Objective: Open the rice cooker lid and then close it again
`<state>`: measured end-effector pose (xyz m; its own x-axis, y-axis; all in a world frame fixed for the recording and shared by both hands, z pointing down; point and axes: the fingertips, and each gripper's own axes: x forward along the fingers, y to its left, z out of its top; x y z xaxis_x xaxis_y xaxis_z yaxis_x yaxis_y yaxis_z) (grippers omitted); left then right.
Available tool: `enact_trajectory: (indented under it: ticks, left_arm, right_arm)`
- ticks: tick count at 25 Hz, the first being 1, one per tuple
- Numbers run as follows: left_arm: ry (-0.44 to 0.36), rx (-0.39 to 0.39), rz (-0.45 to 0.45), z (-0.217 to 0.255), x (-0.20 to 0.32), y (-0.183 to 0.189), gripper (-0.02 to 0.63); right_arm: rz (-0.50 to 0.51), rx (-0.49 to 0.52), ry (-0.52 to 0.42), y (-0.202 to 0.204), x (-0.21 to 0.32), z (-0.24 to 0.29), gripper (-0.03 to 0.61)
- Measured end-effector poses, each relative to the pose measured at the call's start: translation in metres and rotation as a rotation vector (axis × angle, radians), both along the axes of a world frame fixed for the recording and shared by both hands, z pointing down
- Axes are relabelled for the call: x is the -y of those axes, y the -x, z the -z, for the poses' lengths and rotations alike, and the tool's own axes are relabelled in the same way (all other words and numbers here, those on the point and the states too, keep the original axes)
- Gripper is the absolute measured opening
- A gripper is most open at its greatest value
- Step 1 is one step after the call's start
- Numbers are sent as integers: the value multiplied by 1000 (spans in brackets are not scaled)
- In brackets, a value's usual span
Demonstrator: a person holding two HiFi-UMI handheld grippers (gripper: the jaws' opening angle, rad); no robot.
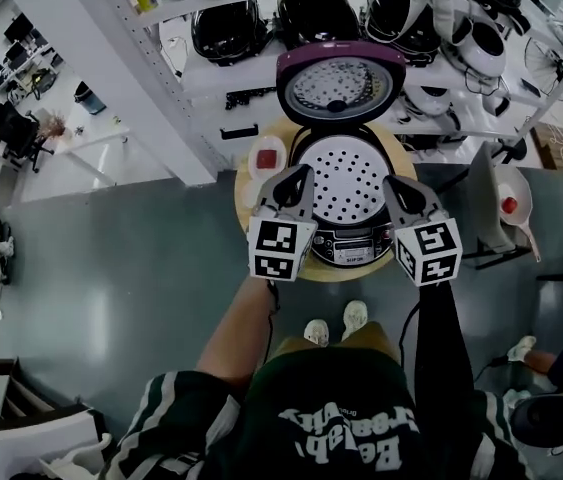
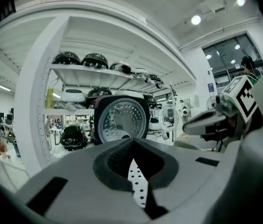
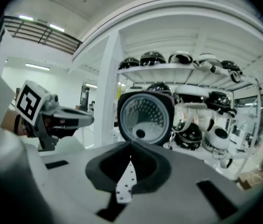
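The rice cooker point(image 1: 353, 240) stands on a round wooden table point(image 1: 404, 158) with its purple-rimmed lid point(image 1: 340, 85) swung up and back. A white perforated tray point(image 1: 346, 183) fills its pot. My left gripper point(image 1: 303, 173) and right gripper point(image 1: 389, 183) hover side by side over the cooker's front, both shut and holding nothing. In the left gripper view the raised lid point(image 2: 122, 120) lies straight beyond my shut left gripper point(image 2: 132, 141), with the right gripper point(image 2: 187, 127) off to the right. The right gripper view shows the lid point(image 3: 145, 116) past my shut right gripper point(image 3: 131, 144), and the left gripper point(image 3: 90, 119) to its left.
A small dish with something red point(image 1: 267, 156) sits on the table left of the cooker. White shelving point(image 1: 131, 88) behind holds several other cookers point(image 1: 226, 28). A stand with a white bowl point(image 1: 511, 203) is at the right. The person's feet point(image 1: 336, 325) are just below the table.
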<state>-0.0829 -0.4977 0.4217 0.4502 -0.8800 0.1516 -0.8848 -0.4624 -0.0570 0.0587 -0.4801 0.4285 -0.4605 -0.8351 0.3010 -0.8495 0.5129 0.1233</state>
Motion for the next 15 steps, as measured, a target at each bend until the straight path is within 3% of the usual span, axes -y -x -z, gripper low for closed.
enact_trajectory:
  ticks: [4, 8, 15]
  left_arm:
    - [-49, -19, 30, 44, 35, 3, 0]
    - [-88, -20, 40, 81, 68, 0, 0]
    - [-144, -3, 74, 134, 123, -5, 0]
  right_arm:
    - [-15, 86, -116, -22, 50, 72, 6]
    - [3, 87, -193, -27, 99, 121, 6]
    - [64, 71, -196, -11, 165, 152, 15]
